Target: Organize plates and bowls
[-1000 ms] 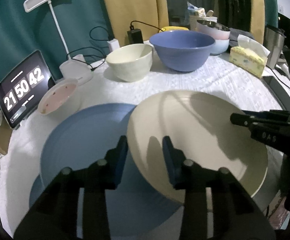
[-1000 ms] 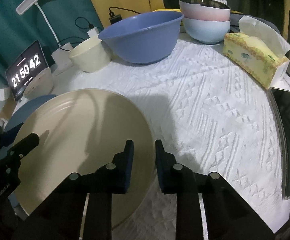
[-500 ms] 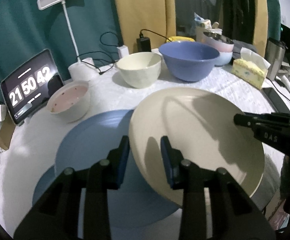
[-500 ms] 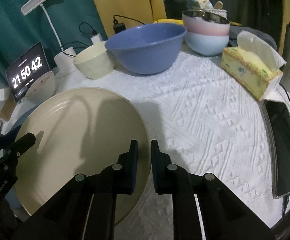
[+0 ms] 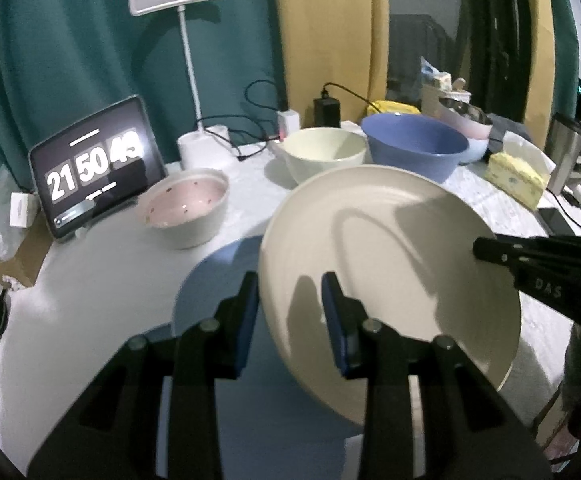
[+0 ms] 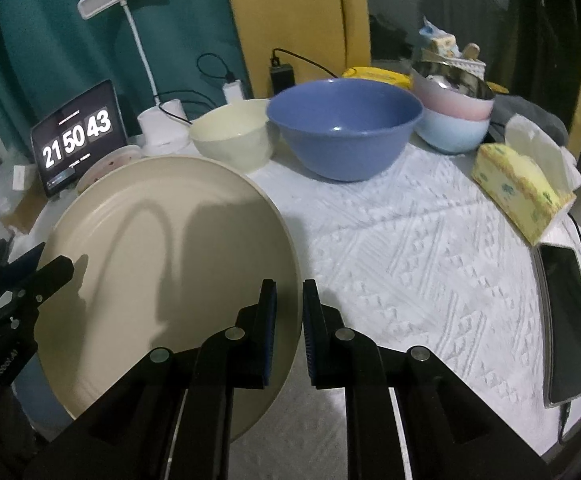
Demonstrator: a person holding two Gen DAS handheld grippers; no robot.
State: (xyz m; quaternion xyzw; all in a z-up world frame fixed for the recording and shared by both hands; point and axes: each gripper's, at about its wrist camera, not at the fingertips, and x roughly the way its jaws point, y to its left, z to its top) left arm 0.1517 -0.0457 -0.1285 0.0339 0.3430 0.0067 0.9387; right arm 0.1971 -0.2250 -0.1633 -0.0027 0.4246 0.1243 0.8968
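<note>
A large cream plate (image 5: 394, 264) is held up off the table, tilted, between both grippers. My left gripper (image 5: 290, 300) is shut on its left rim. My right gripper (image 6: 288, 300) is shut on its right rim; the plate also shows in the right wrist view (image 6: 162, 264). Below it a large blue plate (image 5: 226, 280) lies on the white tablecloth. A pink speckled bowl (image 5: 186, 208), a cream bowl (image 5: 324, 156) and a blue bowl (image 5: 414, 148) stand behind. Stacked pink and pale blue bowls (image 6: 454, 120) stand at the back right.
A tablet clock (image 5: 90, 168) and a white desk lamp (image 5: 198, 120) stand at the back left with chargers and cables. A yellow tissue box (image 6: 518, 188) and a phone (image 6: 562, 324) lie on the right. The tablecloth (image 6: 410, 260) covers the round table.
Both grippers have lifted the cream plate up off the blue plate and tilted it. The blue plate stays on the table.
</note>
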